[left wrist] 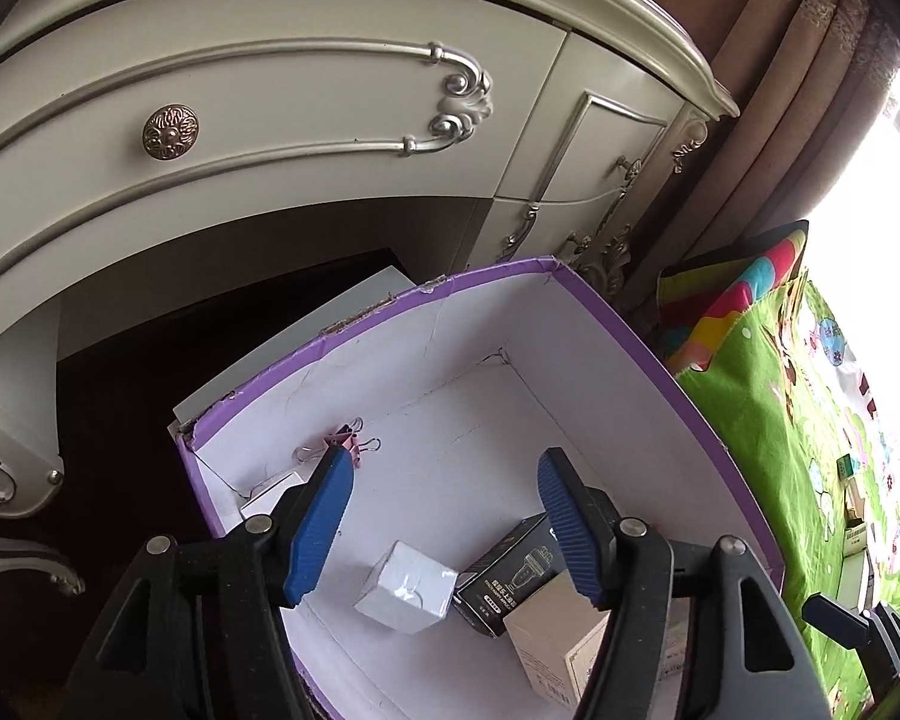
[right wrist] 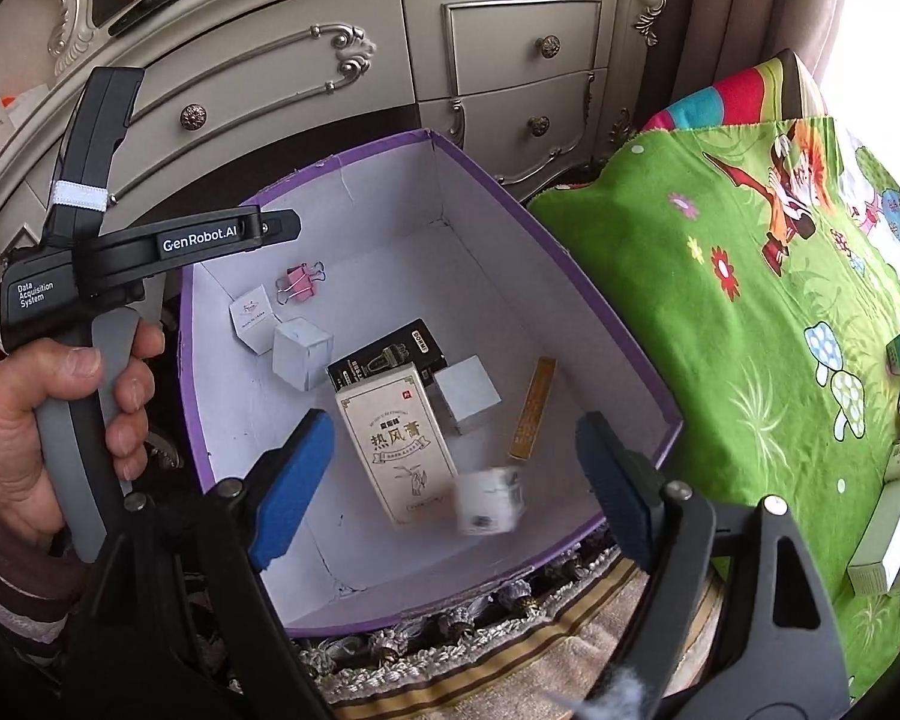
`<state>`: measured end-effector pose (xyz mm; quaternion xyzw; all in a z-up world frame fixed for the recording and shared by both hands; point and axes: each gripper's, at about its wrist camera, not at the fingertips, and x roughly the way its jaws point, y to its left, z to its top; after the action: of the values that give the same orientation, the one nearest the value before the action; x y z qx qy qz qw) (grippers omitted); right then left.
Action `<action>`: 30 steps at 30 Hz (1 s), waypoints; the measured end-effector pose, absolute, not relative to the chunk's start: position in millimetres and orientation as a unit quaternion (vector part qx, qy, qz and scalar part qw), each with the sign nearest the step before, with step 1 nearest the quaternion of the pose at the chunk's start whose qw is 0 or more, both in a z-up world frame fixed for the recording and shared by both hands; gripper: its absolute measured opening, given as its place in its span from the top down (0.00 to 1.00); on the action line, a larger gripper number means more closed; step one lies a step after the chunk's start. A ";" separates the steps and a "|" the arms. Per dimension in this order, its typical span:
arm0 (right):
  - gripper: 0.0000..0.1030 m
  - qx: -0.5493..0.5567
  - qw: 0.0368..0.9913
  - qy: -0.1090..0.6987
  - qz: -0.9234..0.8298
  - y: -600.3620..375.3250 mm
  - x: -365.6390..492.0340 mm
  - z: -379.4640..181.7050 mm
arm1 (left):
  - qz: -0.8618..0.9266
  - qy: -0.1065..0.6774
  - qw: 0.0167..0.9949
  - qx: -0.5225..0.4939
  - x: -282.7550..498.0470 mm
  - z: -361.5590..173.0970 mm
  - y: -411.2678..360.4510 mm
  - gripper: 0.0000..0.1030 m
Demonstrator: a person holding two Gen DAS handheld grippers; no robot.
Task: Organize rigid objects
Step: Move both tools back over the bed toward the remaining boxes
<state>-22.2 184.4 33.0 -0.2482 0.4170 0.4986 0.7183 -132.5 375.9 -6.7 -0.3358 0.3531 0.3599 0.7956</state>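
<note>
Now I see both tongs, left (left wrist: 444, 516) and right (right wrist: 450, 480), spread wide and gripping nothing over the purple box (right wrist: 624, 360); a small white box (right wrist: 489, 501), blurred, sits inside beside the beige carton (right wrist: 399, 438).

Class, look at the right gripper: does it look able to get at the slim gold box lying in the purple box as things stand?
Probably yes. The right gripper is open above the open-topped purple box, and the slim gold box lies uncovered on its floor, apart from the other cartons.
</note>
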 end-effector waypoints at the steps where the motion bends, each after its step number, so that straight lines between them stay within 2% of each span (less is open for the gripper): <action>1: 0.17 -0.248 0.720 0.416 0.498 183.7 -21.3 33.6 | 0.359 0.354 0.796 -0.334 -131.2 -6.4 375.0 0.37; 16: 0.17 -0.236 0.753 0.390 0.475 149.3 3.3 52.9 | 0.330 0.374 0.807 -0.316 -98.6 7.9 345.3 0.36; 30: 0.17 -0.189 0.816 0.388 0.383 56.6 82.6 67.1 | 0.246 0.382 0.841 -0.294 -39.0 30.0 277.3 0.36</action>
<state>82.6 56.6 67.1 -0.1892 0.3881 0.3834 0.8165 -39.0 277.3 30.0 -0.2937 0.3816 0.2461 0.8411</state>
